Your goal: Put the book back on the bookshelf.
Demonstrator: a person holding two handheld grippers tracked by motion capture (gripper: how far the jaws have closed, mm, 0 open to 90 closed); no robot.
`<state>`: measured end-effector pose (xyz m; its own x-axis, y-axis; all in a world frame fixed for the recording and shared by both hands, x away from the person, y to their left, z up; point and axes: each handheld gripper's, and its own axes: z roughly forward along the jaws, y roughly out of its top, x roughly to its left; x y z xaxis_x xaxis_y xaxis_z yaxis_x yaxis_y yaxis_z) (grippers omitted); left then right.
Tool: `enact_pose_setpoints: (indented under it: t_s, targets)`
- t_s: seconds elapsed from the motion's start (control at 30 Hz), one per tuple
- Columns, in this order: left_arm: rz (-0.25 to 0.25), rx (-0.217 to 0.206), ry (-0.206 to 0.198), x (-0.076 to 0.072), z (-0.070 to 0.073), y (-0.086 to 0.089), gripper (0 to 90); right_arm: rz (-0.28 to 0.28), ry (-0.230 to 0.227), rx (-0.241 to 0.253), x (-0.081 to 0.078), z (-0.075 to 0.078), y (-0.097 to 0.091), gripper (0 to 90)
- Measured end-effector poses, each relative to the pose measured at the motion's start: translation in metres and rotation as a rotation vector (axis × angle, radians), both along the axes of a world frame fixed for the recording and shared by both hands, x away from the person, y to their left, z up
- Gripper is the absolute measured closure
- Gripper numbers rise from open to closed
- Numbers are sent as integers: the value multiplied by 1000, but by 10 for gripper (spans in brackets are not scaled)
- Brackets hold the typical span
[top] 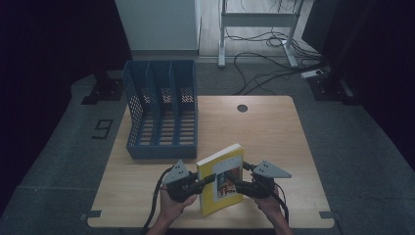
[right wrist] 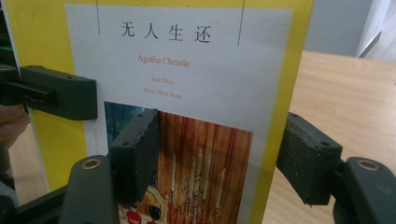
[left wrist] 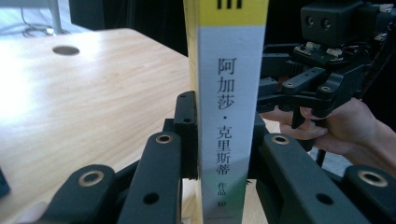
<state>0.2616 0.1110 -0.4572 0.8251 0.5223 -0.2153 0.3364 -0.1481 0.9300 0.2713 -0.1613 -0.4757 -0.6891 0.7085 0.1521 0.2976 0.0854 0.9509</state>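
A: Near the front edge of the table [top: 147, 205], what step is this?

B: A handover, by my reading. The yellow book [top: 222, 178] stands upright on its bottom edge close to the front edge, about midway along it. The left gripper [top: 208, 180] pinches it at the spine; in the left gripper view the pads sit tight on both sides of the spine [left wrist: 227, 116]. The right gripper [top: 239, 185] is at the cover. In the right gripper view its jaws stand apart on either side of the book's free edge, 1 in front of the cover [right wrist: 187, 93], 1 past the edge, and I see no pad pressing, so it holds nothing.

A: So what does the next move call for?

B: Probably keeping the book vertical and carrying it toward the rear left. The left grip must stay firm, since a tall thin book on its edge tips easily, and the right gripper needs to clear away or steady it.

A: And farther back?

B: The blue file rack [top: 161, 110] stands at the rear left part of the table, with 3 slots open toward the front. All 3 look empty. Any of them could take the book, spine out.
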Motion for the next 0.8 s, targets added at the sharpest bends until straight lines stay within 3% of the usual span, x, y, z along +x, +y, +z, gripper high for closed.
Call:
enact_pose_setpoints:
  t_s: [0.37, 0.8]
  targets:
    - [0, -15, 31, 3, -3, -1, 707, -3, -19, -10, -2, -1, 4, 342]
    - [16, 4, -1, -3, 0, -2, 752, 10, -44, -23, -7, 2, 9, 345]
